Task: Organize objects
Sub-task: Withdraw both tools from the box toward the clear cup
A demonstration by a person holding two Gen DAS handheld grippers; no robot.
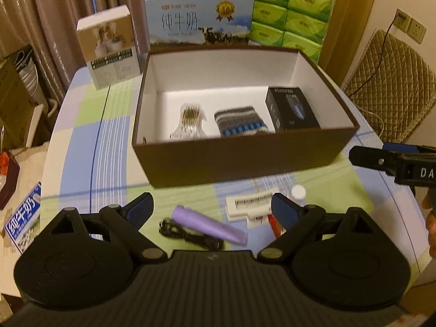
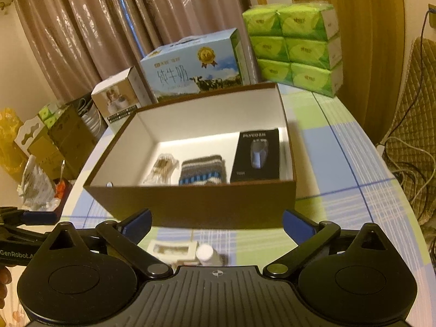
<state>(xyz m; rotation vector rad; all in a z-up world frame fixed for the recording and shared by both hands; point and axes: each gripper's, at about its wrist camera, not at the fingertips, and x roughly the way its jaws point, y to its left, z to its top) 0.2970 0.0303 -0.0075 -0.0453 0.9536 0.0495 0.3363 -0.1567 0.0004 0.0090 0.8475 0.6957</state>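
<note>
Leftover bits like the purple tube (image 1: 208, 224) are lying on the counter (image 1: 81, 147) just in front of the brown box (image 1: 245, 160), both tools hovering released, left tool (image 1: 212, 209) and right tool (image 2: 216, 222), probably picking what's going in next.

Both grippers are tipped downward at a fair slant, side by side. The left gripper (image 1: 212, 209) has its jaws spread wide, blue pads facing each other with nothing pinched between them. The right gripper (image 2: 216, 222) is about as wide as it goes, also holding nothing. In the left wrist view the right one pokes in from the right edge, with a bit of the person's hand (image 1: 430, 229) showing behind it. The right wrist view catches the left one at its left edge.
</note>
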